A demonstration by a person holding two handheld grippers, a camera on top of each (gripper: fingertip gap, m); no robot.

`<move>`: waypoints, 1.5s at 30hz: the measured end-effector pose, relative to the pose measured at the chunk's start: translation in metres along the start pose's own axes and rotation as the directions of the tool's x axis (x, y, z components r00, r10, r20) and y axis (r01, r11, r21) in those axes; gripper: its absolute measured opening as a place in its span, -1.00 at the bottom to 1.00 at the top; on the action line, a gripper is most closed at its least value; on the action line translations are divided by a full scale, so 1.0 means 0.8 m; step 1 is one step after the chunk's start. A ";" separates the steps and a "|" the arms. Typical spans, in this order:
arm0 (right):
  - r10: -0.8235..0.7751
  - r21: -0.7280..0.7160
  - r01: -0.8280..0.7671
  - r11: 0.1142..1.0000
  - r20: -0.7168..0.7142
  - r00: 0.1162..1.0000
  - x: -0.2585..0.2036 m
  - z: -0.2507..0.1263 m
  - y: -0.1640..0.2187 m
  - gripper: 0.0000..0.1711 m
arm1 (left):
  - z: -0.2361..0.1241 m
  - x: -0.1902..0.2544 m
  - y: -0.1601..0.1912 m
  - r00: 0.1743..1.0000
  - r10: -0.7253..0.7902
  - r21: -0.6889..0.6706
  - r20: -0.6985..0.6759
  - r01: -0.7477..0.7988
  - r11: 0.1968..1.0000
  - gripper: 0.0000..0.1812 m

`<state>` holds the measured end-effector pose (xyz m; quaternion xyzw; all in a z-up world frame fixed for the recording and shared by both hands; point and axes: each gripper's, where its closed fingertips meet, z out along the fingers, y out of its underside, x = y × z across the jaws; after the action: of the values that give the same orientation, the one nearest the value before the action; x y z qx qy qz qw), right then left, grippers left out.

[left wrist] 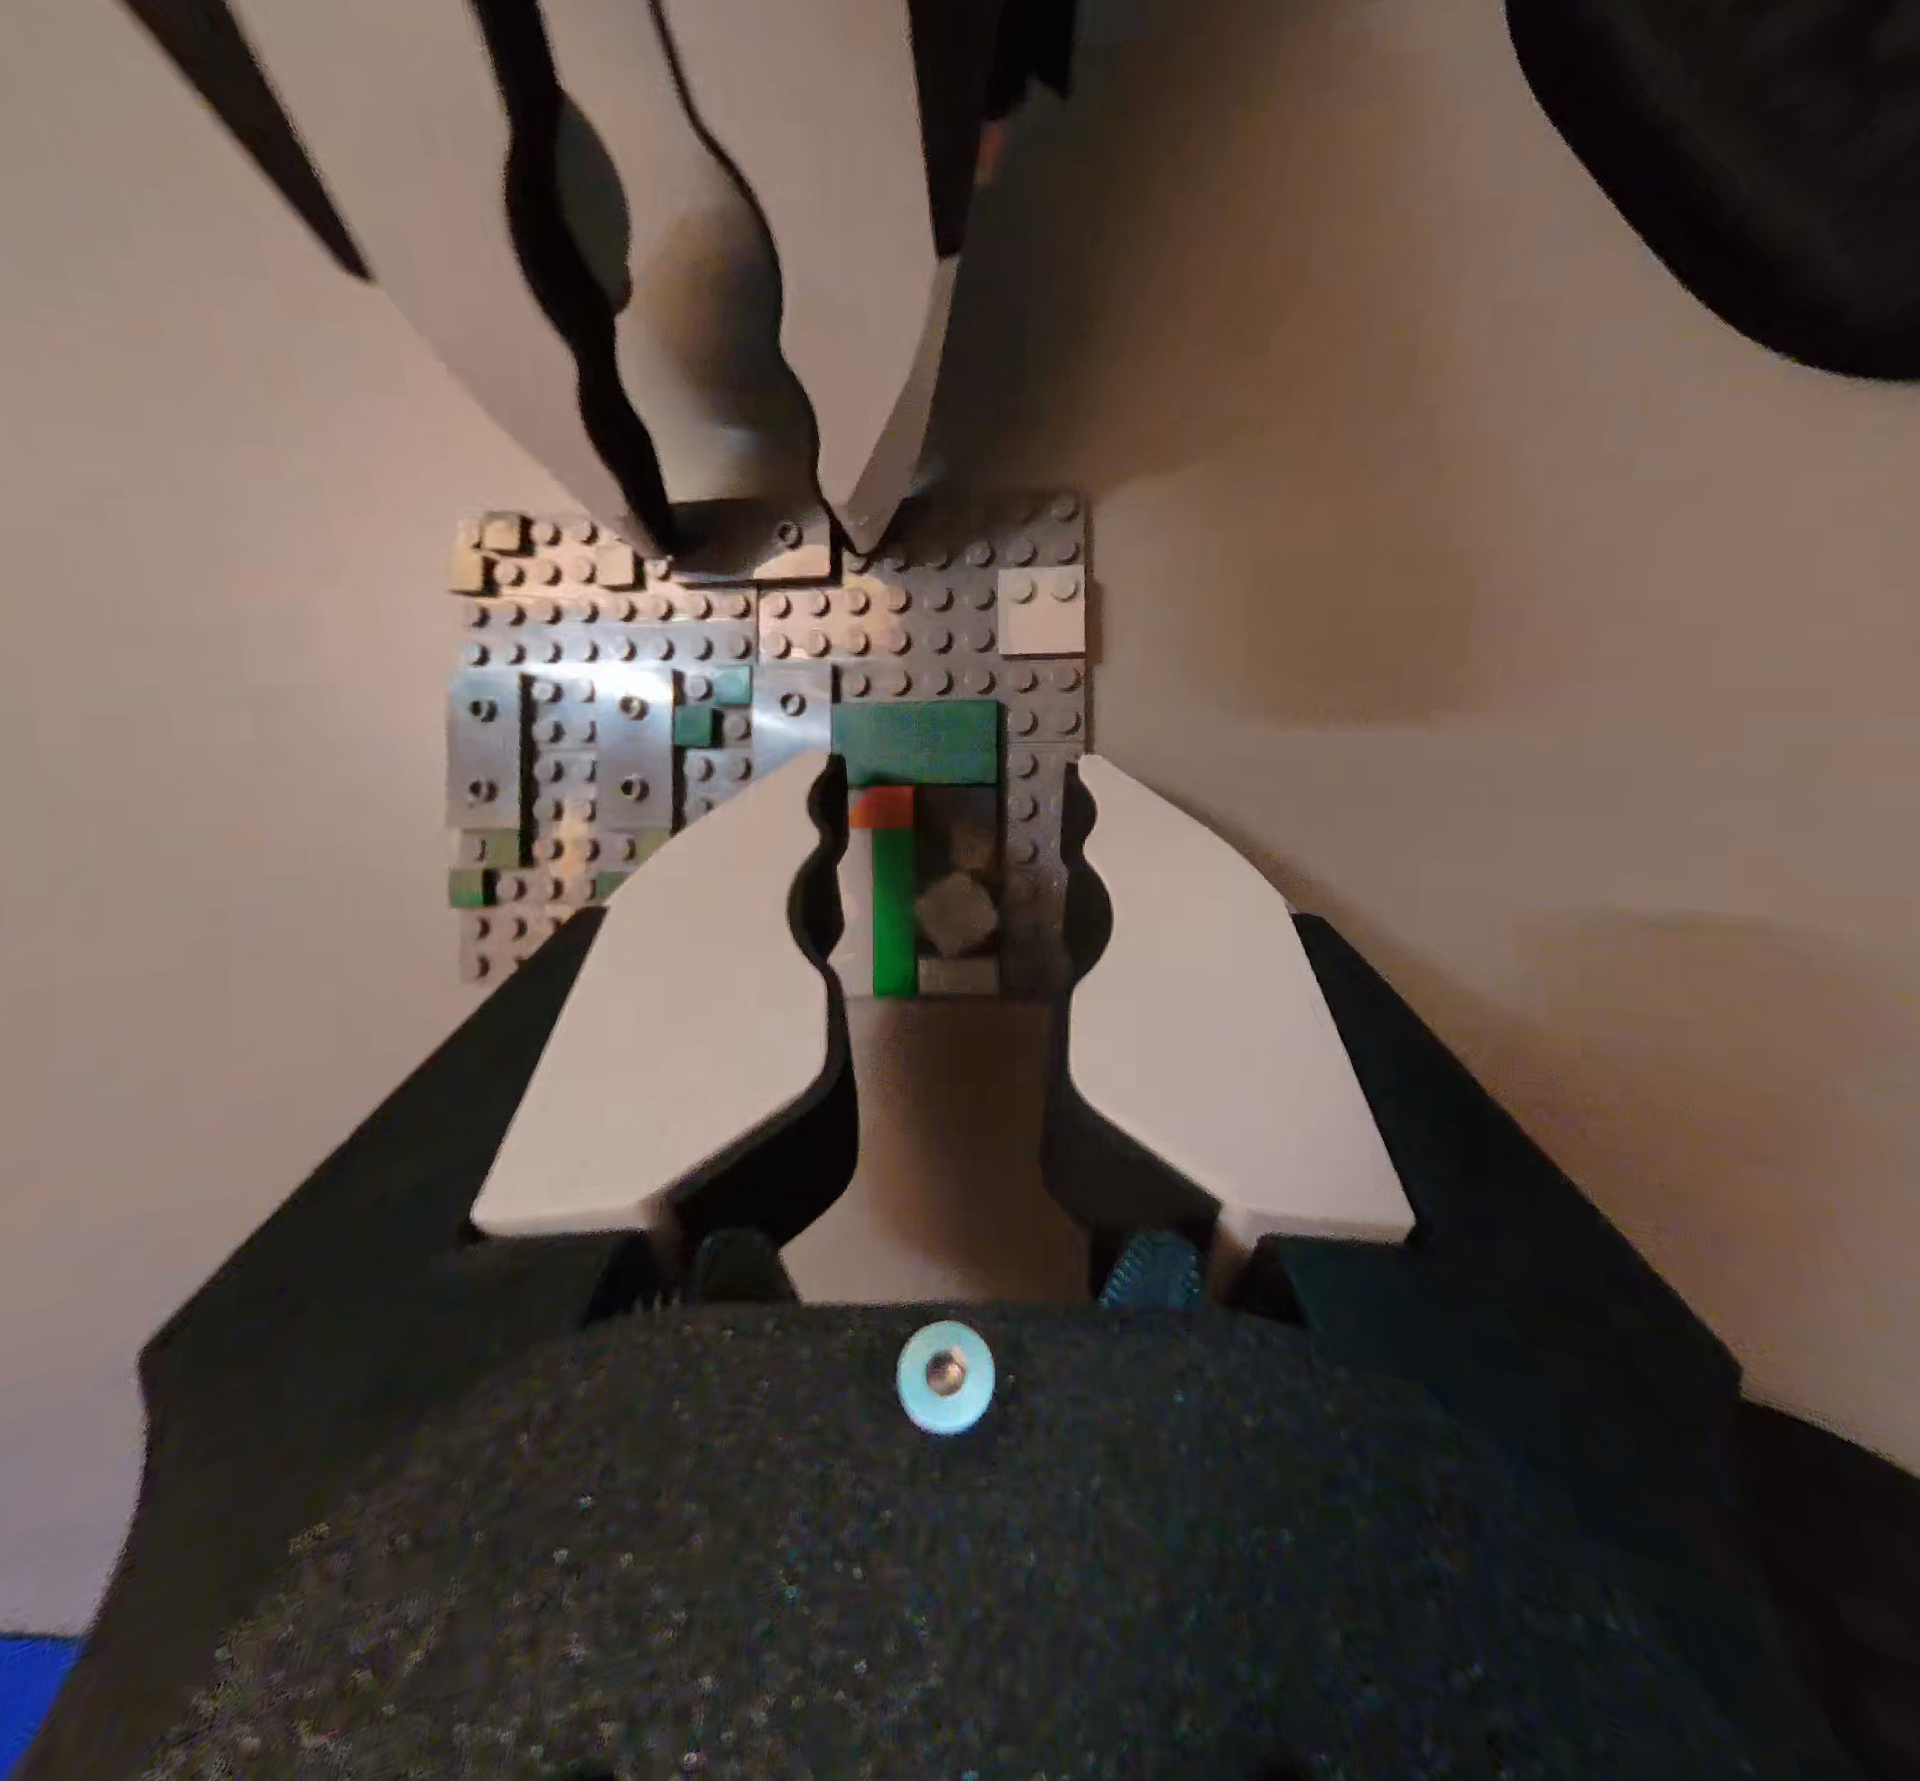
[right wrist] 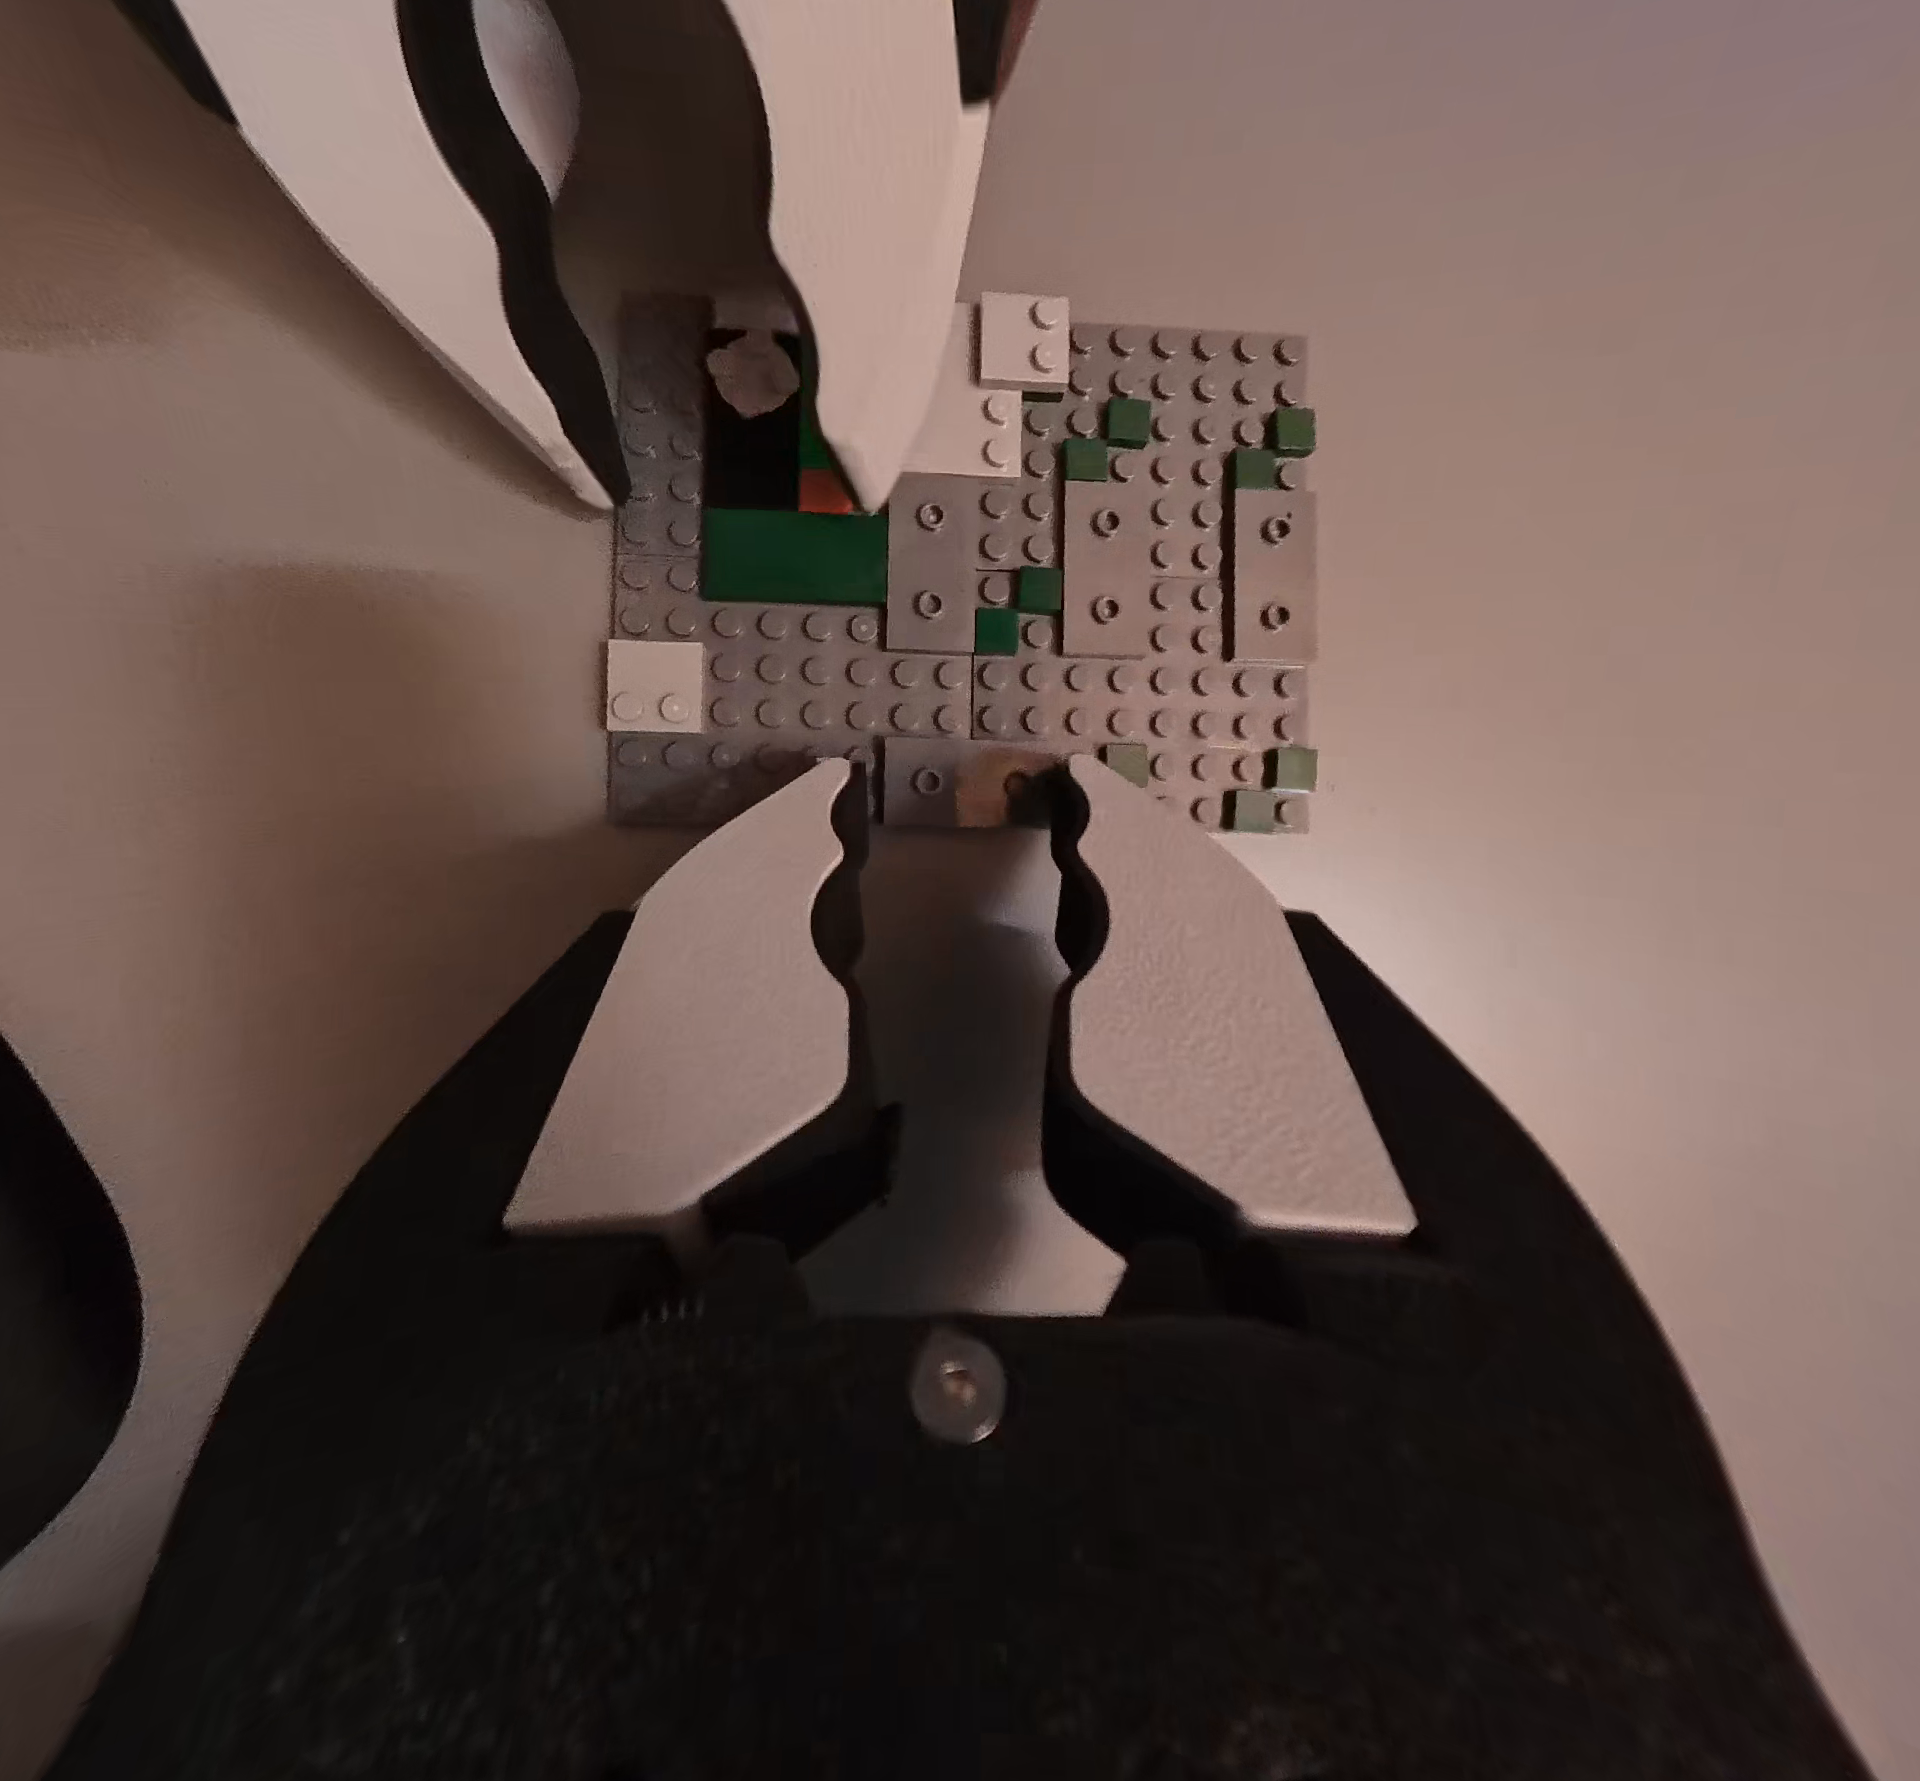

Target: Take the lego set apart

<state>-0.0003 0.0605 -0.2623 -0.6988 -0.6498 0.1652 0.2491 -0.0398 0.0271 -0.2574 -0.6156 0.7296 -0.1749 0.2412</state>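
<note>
Grey studded lego plate (right wrist: 935, 692), green tiles (right wrist: 795, 555), white tongs (right wrist: 961, 775).

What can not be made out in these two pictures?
- Left wrist view: near corner of the baseplate, hidden by the left gripper.
- Right wrist view: the green-and-red strip, mostly behind the left gripper.
- Both views: whether the right gripper pinches the smooth gray tile; shadow hides contact.
- Left wrist view: dark shape, cut by the edge.
</note>
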 end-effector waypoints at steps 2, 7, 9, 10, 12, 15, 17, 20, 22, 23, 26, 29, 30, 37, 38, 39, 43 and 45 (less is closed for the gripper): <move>-0.019 -0.027 0.019 0.999 0.025 1.000 0.000 0.001 0.000 -0.61 | 0.006 0.004 0.002 1.000 0.027 -0.021 -0.017 -0.027 0.999 -0.54; -0.021 -0.062 0.027 0.998 0.097 0.995 0.003 0.004 -0.001 -0.64 | 0.008 0.007 0.001 1.000 0.006 0.006 -0.028 -0.006 1.000 -0.57; -0.037 -0.082 0.046 0.996 0.109 0.993 0.004 0.004 -0.001 -0.64 | 0.008 0.009 0.001 1.000 -0.006 0.025 -0.031 0.006 1.000 -0.61; -0.043 -0.093 0.053 0.994 0.108 0.993 0.004 0.005 -0.002 -0.64 | 0.007 0.009 0.001 1.000 -0.009 0.032 -0.025 0.010 0.999 -0.60; -0.017 -0.090 0.027 0.996 0.113 0.994 0.005 0.005 -0.003 -0.64 | 0.007 0.009 0.002 1.000 -0.020 0.042 -0.020 0.021 0.999 -0.60; 0.088 -0.038 -0.083 0.996 0.171 0.981 0.005 0.002 -0.004 -0.65 | 0.007 0.010 0.002 1.000 -0.025 0.047 -0.017 0.026 0.999 -0.61; 0.150 -0.012 -0.151 0.988 0.217 0.965 0.004 -0.001 -0.005 -0.65 | 0.007 0.010 0.002 1.000 -0.022 0.049 -0.018 0.023 0.999 -0.62; 0.253 0.079 -0.301 0.950 0.367 0.895 0.001 -0.015 -0.023 -0.90 | 0.007 0.008 0.003 1.000 -0.016 0.040 -0.007 0.016 0.999 -0.67; 0.268 0.065 -0.305 0.950 0.329 0.905 0.013 -0.015 -0.015 -1.00 | 0.007 0.008 0.003 1.000 -0.002 0.036 -0.007 0.002 0.999 -0.69; 0.257 0.079 -0.298 0.951 0.327 0.909 0.013 -0.018 -0.017 -1.00 | 0.007 0.008 0.002 1.000 0.004 0.035 -0.009 -0.003 0.999 -0.69; 0.220 0.100 -0.257 0.961 0.279 0.935 0.013 -0.024 -0.020 -1.00 | 0.007 0.008 0.002 1.000 -0.006 0.041 -0.008 0.007 0.999 -0.69; 0.165 0.113 -0.194 0.974 0.228 0.960 0.006 -0.024 -0.020 -0.87 | 0.006 0.011 0.002 1.000 0.001 0.047 -0.018 0.000 0.999 -0.62; 0.148 0.106 -0.171 0.979 0.200 0.968 0.004 -0.022 -0.018 -0.84 | 0.007 0.012 0.002 1.000 0.009 0.046 -0.014 -0.009 0.999 -0.61; 0.018 0.029 -0.019 0.999 0.041 0.999 0.007 0.002 -0.011 -0.49 | 0.005 0.010 0.002 1.000 -0.009 0.060 -0.002 0.009 0.998 -0.55; 0.007 0.019 -0.008 1.000 0.043 0.999 0.008 0.005 -0.012 -0.49 | 0.003 0.009 0.000 1.000 -0.013 0.073 0.003 0.013 0.997 -0.54; -0.002 -0.003 0.002 1.000 0.053 0.999 0.009 0.007 -0.010 -0.51 | 0.001 0.007 -0.002 1.000 -0.020 0.088 0.012 0.019 0.996 -0.55; 0.015 -0.028 -0.012 1.000 0.111 0.994 0.009 0.009 -0.008 -0.62 | -0.015 -0.004 -0.010 0.996 -0.075 0.146 0.050 0.068 0.987 -0.55; 0.062 0.037 -0.068 0.997 0.138 0.988 0.007 0.004 -0.016 -0.62 | -0.025 -0.015 -0.016 0.990 -0.106 0.203 0.096 0.085 0.975 -0.55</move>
<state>-0.0120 0.0670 -0.2568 -0.7013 -0.6388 0.2341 0.2128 -0.0396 0.0360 -0.2324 -0.6313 0.6640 -0.2254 0.3313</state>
